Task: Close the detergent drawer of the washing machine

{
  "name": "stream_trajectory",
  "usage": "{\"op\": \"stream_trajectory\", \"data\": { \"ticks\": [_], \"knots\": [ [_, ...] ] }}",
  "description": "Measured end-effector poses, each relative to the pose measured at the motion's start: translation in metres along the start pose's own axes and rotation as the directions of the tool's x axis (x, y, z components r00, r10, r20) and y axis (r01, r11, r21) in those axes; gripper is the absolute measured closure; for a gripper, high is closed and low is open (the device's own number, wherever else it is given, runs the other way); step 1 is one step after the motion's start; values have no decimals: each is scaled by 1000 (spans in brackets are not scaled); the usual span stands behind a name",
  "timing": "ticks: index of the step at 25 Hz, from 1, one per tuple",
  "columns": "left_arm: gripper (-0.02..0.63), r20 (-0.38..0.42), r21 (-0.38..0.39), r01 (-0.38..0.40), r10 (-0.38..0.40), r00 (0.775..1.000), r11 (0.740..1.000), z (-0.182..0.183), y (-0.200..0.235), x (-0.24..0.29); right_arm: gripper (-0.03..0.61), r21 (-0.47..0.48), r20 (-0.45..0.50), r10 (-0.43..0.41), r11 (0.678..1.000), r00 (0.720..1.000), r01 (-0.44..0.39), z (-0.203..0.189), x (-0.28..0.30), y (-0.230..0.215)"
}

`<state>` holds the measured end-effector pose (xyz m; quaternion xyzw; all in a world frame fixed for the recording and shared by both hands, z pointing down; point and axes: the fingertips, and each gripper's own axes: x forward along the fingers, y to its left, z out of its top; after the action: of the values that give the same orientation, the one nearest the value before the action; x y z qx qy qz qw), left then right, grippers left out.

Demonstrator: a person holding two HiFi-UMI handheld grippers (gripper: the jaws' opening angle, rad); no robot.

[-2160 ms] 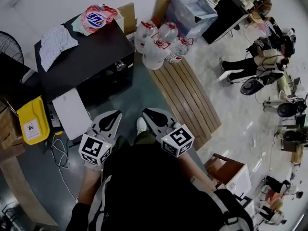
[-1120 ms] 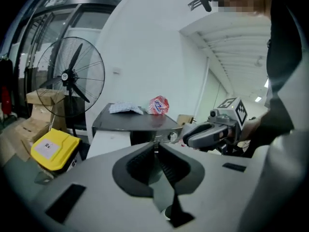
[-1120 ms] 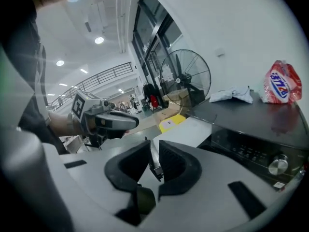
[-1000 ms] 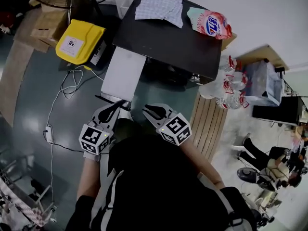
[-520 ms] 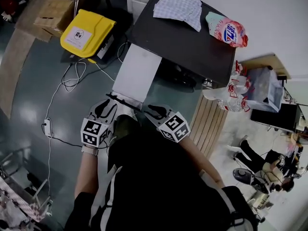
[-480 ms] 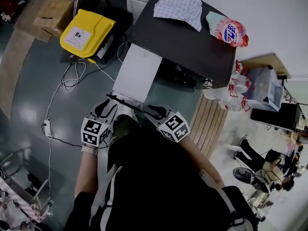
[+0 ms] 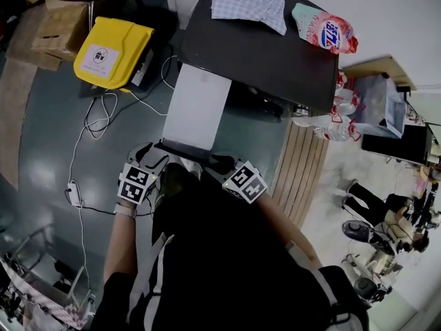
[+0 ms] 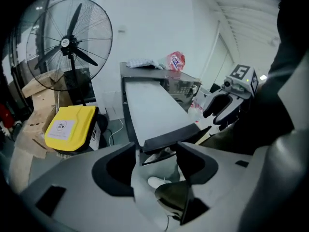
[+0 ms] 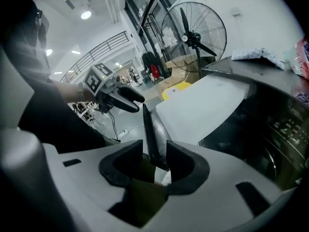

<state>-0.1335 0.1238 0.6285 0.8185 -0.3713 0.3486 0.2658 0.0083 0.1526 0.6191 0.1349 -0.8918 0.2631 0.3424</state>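
Note:
The black washing machine [image 7: 262,50] stands at the top of the head view. Its long white detergent drawer [image 7: 198,109] is pulled far out, ending in a dark front panel [image 7: 185,148]. My left gripper [image 7: 148,158] is at the panel's left end and my right gripper [image 7: 219,163] at its right end. Both pairs of jaws have just been opening. The left gripper [image 8: 155,158] is open, the panel [image 8: 171,138] lying just past its tips. The right gripper [image 9: 154,163] is open with the panel's edge [image 9: 149,127] standing in its gap.
A yellow case [image 7: 114,50] and a loose cable [image 7: 83,178] lie on the floor at the left. A standing fan [image 8: 72,42] is behind them. A checked cloth [image 7: 248,2] and a detergent bag [image 7: 325,33] rest on the machine. A wooden pallet [image 7: 303,164] lies to the right.
Both grippers have sunk and closed in on the drawer's dark front panel. Their jaws stand wider apart than before.

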Motion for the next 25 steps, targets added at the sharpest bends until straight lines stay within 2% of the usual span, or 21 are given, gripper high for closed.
{"op": "stream_trajectory", "data": {
  "ticks": [5,11,13,16,18,21,25],
  "knots": [
    [355,-125,94,85,-73,989,992,-17,5,16,430,22,-66,-16,1000,998,17,-12,14,-3],
    [356,-215,138,166,-134,967,977,-34,12,35,431,84,-112,-5,996,994,14,-21,28,-2],
    [357,-233,139,180,-144,962,974,-34,11,38,435,91,-126,3,996,992,8,-23,31,0],
    [381,-252,152,192,-150,956,970,-33,13,43,476,89,-142,6,996,990,7,-25,36,1],
    [417,-253,155,201,-158,955,967,-34,14,45,480,84,-136,-7,996,991,18,-25,37,2],
    [432,-256,148,221,-178,950,964,-37,12,46,488,44,-115,-38,998,993,43,-25,37,2],
    [448,-249,175,229,-182,951,958,-36,12,45,492,26,-110,-63,997,992,66,-26,36,3]
  ]
}}
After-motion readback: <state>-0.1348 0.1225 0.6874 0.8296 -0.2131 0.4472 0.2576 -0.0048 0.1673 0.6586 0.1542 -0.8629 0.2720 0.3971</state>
